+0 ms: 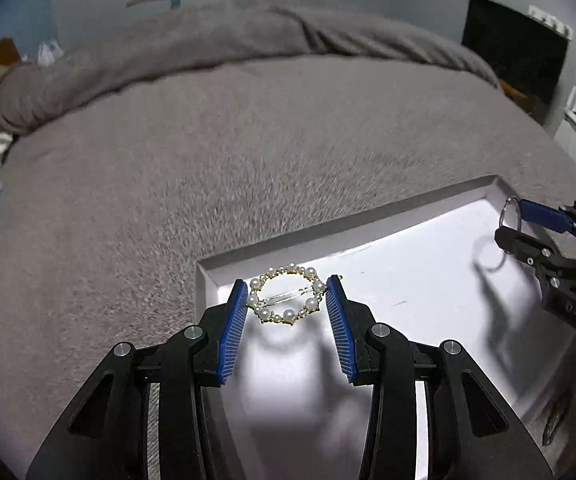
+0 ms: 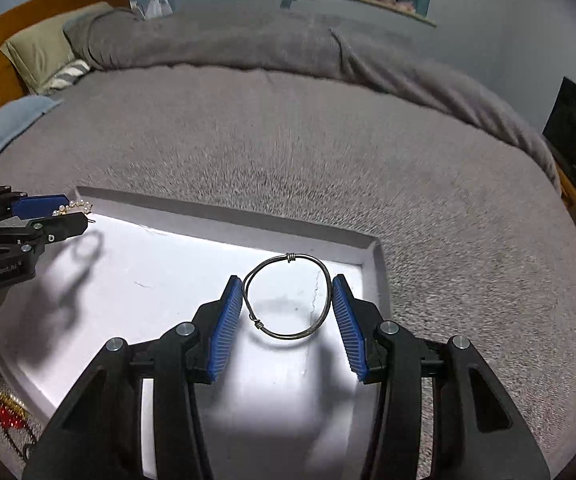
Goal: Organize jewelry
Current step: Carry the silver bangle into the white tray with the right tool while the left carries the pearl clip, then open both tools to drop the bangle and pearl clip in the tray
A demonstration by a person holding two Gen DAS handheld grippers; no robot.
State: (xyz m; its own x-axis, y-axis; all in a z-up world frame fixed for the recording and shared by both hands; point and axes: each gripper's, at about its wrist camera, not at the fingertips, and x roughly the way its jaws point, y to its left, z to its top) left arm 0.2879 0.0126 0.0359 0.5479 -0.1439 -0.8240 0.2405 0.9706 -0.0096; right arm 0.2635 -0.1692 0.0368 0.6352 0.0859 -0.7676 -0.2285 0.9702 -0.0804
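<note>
Both wrist cams close, fwd-down; shared white tray [image 1: 368,216].

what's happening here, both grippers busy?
Yes. A person is sorting jewelry over a white tray on a grey-blanketed bed. The left gripper holds a pearl ring-shaped hair clip between its pads above the tray's left end. The right gripper holds a thin wire bangle above the right end. Red and gold pieces lie outside the tray.
</note>
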